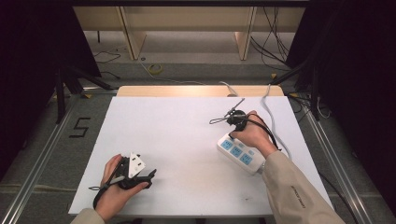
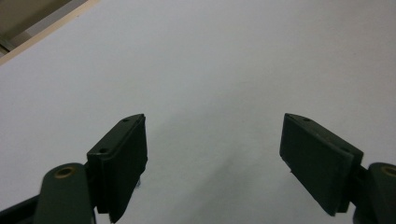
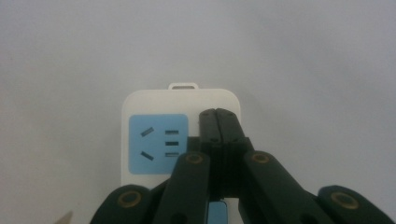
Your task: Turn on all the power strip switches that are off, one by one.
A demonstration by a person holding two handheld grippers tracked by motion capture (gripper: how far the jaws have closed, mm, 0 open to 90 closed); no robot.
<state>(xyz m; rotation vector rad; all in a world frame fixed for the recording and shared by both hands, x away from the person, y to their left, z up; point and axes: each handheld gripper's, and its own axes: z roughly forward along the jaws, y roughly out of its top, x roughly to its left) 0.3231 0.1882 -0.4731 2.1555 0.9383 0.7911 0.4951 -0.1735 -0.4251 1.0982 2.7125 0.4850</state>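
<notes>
Power strip (image 1: pixel 239 152) sits near the right edge of the white tabletop (image 1: pixel 187 140), lying at a slant, roughly halfway between the far and near edges. It's white with blue socket panels along its top, and a pale cable (image 1: pixel 275 122) runs off from it toward the far right corner.

Right gripper (image 1: pixel 232 135) is directly over the strip's far end. In the right gripper view its fingers (image 3: pixel 218 122) are clenched tight together with nothing pinched between them, tips over the white casing just beside the end blue socket (image 3: pixel 159 143). Can't really tell whether the tips are actually touching the plastic or just above it. The right hand (image 1: pixel 254 134) covers part of the strip from the high view.

Left gripper (image 1: pixel 150 178) is way over by the near left corner, well apart from the strip, held in the left hand (image 1: pixel 114 189). Its fingers (image 2: pixel 122 161) are spread wide and released, with just bare white tabletop between them.
</notes>
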